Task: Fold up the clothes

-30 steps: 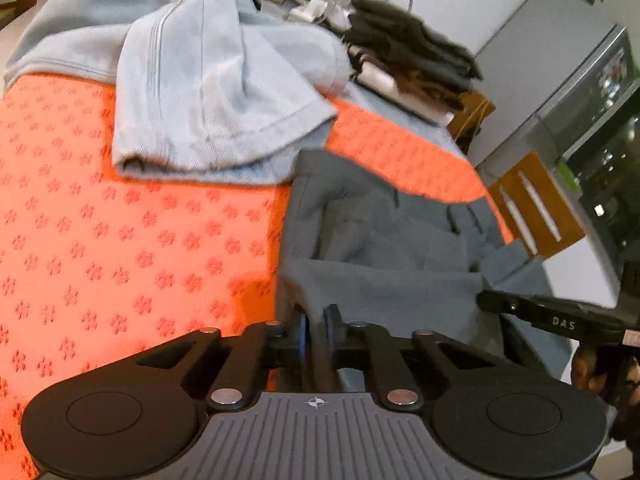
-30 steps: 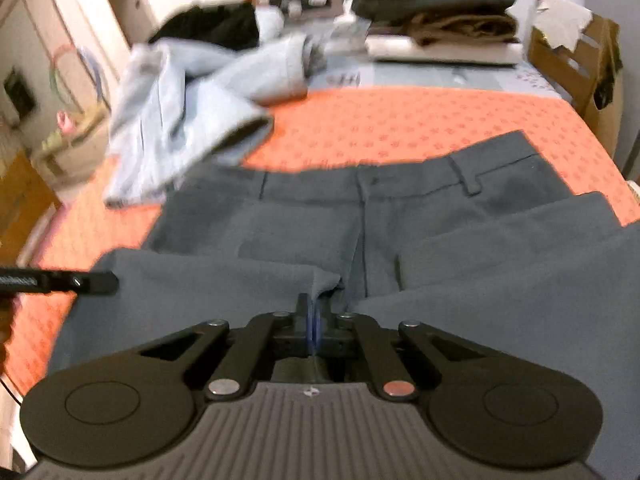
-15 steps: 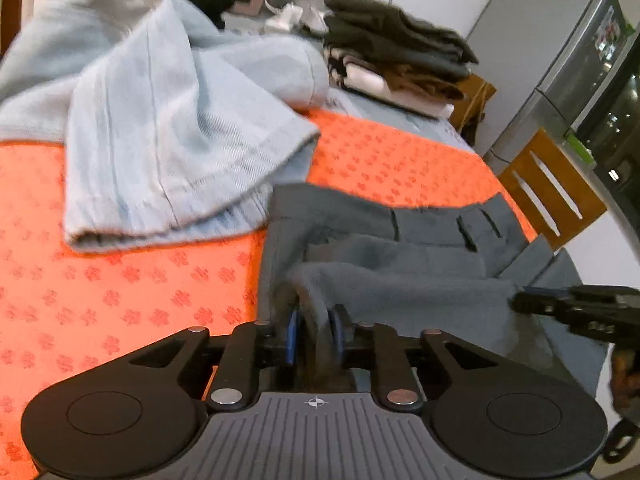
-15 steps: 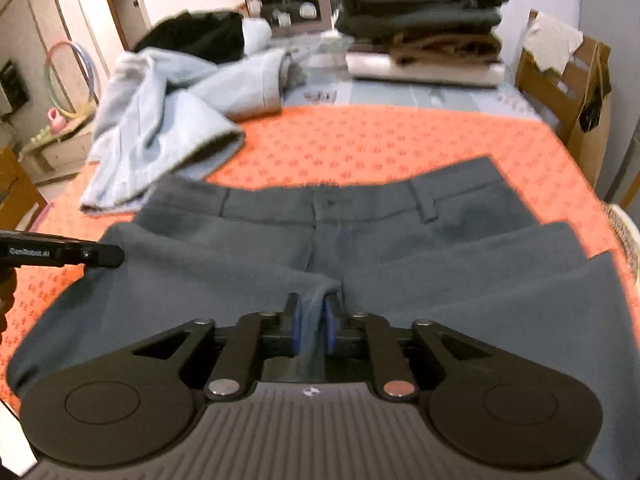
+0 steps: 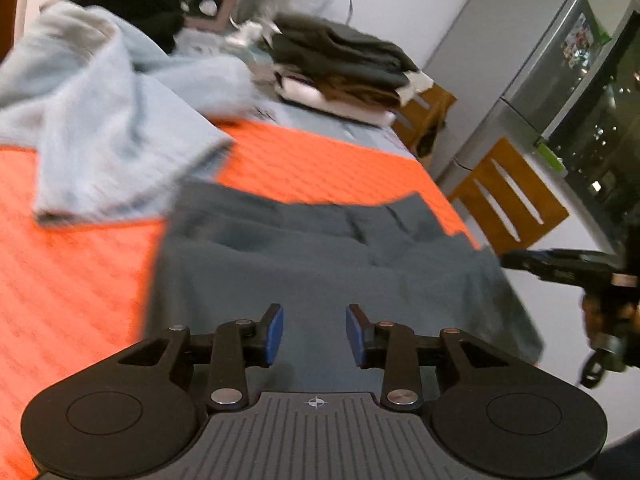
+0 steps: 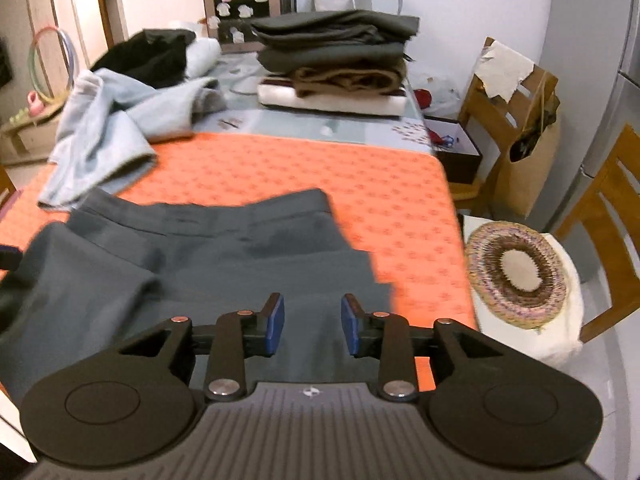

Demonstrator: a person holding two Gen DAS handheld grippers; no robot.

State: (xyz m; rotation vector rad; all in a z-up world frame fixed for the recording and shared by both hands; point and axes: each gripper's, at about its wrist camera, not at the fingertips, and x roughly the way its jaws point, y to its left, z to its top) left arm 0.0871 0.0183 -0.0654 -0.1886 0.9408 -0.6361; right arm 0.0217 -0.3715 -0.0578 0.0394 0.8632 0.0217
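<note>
No readable writing anywhere in either view; the only mark is a small crosshair logo on each tool body. Lettering on the right tongs' side, seen at the right edge of the left wrist view, is too blurred to read. Fridge magnets or stickers on the grey fridge (image 5: 560, 80) are illegible too.

Left tongs (image 5: 315, 334): jaws apart and opening, blue pads clear, nothing between them; grey fabric lies below. Right tongs (image 6: 313, 330): same, jaws apart and opening, nothing pinched.

Grey trousers (image 6: 224, 256) lie on the orange mat (image 6: 320, 176) on the surface, waistband toward the far side, legs folded up over the seat area. Near edge of the trousers is hidden by both tool bodies, and the left side is cut off in the right wrist view.

Light blue jeans (image 5: 112, 120), crumpled, on the mat's far left, hem overlapping the trousers' corner; heavily motion-blurred in the left wrist view. Black garment (image 6: 152, 54) behind them, shape unclear. Stack of folded clothes (image 6: 340, 60) at the far end of the surface, dark on top, brown and white beneath. Woven round mat (image 6: 520, 268) on a stool to the right. Wooden chairs (image 6: 516, 120) partly cut off. The hand (image 5: 608, 316) holding the right tongs is only partly seen.
</note>
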